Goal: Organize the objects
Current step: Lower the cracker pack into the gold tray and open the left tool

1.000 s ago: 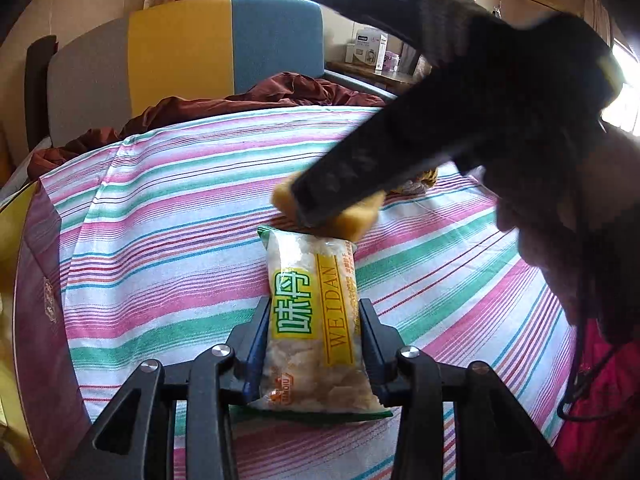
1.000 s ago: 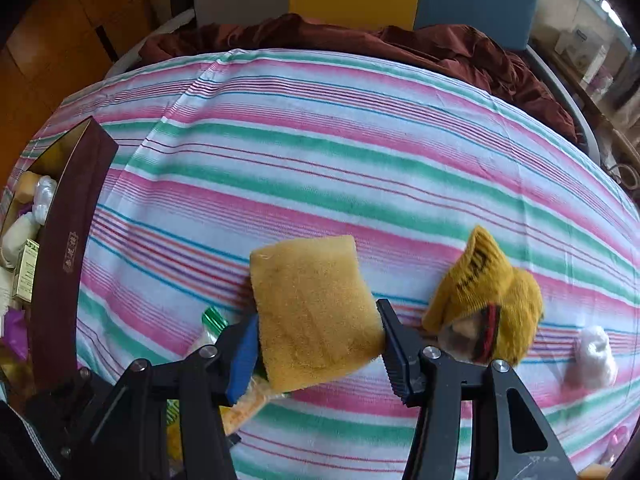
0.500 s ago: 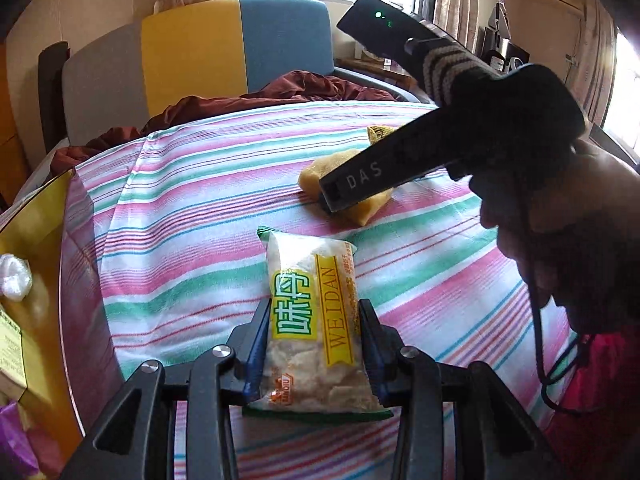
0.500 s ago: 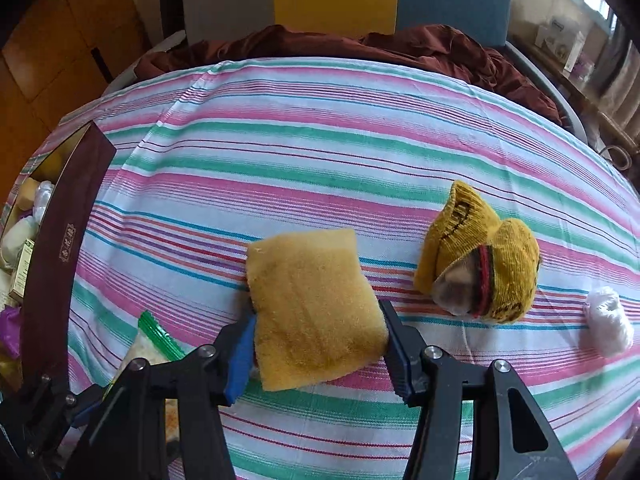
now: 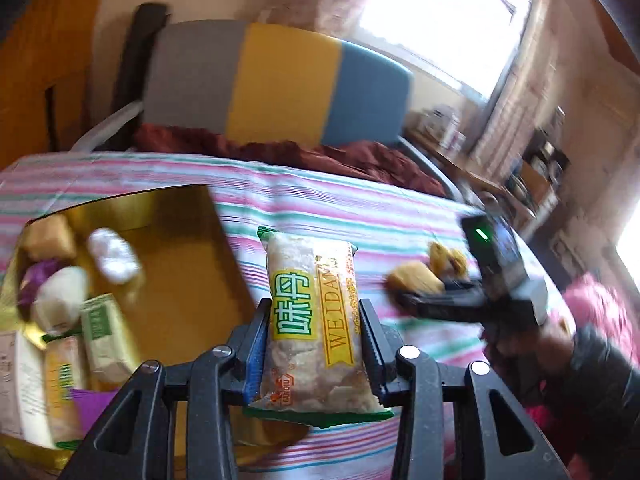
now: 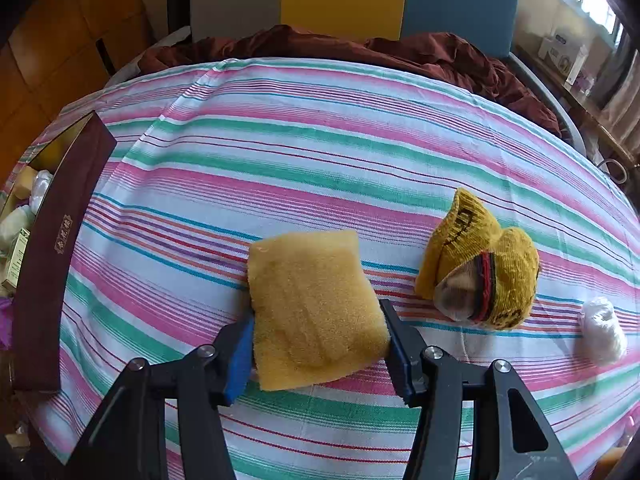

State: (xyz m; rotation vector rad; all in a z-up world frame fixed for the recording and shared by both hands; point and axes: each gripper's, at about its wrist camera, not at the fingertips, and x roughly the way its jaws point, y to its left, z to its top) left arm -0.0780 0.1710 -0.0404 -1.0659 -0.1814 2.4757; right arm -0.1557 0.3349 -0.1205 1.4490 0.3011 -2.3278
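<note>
— Snack packet is where?
— Clamped in the left gripper, beside the gold box.
— And the right gripper?
— It squeezes the yellow sponge above the striped cloth.

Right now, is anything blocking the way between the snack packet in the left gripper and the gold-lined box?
Nothing visible does. The left gripper is shut on the snack packet, held just right of the gold-lined box. The box's near wall lies directly beside it, and a bare patch of its floor shows beyond the items already inside.
</note>
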